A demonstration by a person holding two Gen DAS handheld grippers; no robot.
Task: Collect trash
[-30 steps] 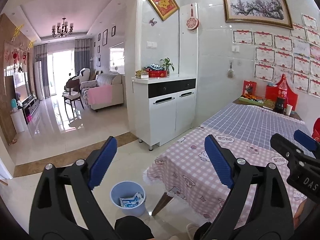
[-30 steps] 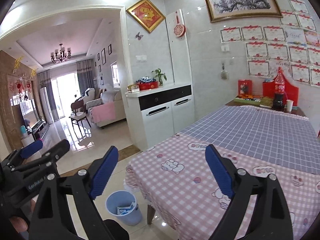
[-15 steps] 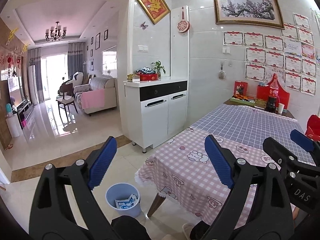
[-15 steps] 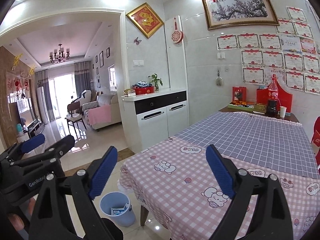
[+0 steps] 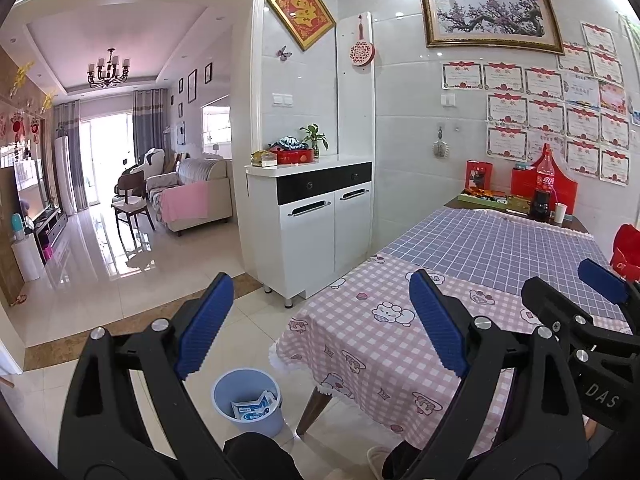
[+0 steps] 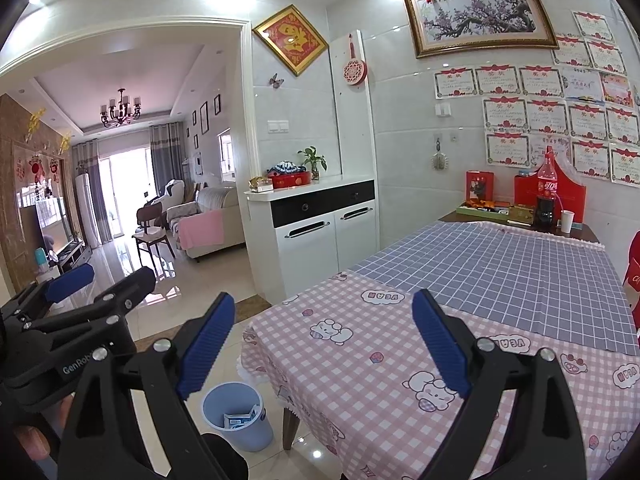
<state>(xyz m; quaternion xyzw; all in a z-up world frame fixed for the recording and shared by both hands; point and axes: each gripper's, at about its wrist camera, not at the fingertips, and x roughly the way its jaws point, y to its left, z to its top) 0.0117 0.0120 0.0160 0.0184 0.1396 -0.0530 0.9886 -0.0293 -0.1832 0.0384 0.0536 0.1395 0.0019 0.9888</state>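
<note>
Ahead of me a table (image 6: 500, 280) wore a pink checked cloth (image 6: 380, 360) near and a blue grid cloth (image 6: 520, 264) far. A cola bottle (image 6: 547, 192) stood at its far end; a white cabinet (image 6: 320, 236) stood left.

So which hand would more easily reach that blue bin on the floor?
Probably the left gripper: the blue bin sits almost straight below it, beside the table. The right gripper hangs over the tablecloth.

You are facing a long wooden table (image 6: 584, 234) wearing pink and blue checked cloths; a pale blue plastic bin (image 6: 236, 420) is sitting on the glossy tiled floor (image 5: 120, 280) beside it.
</note>
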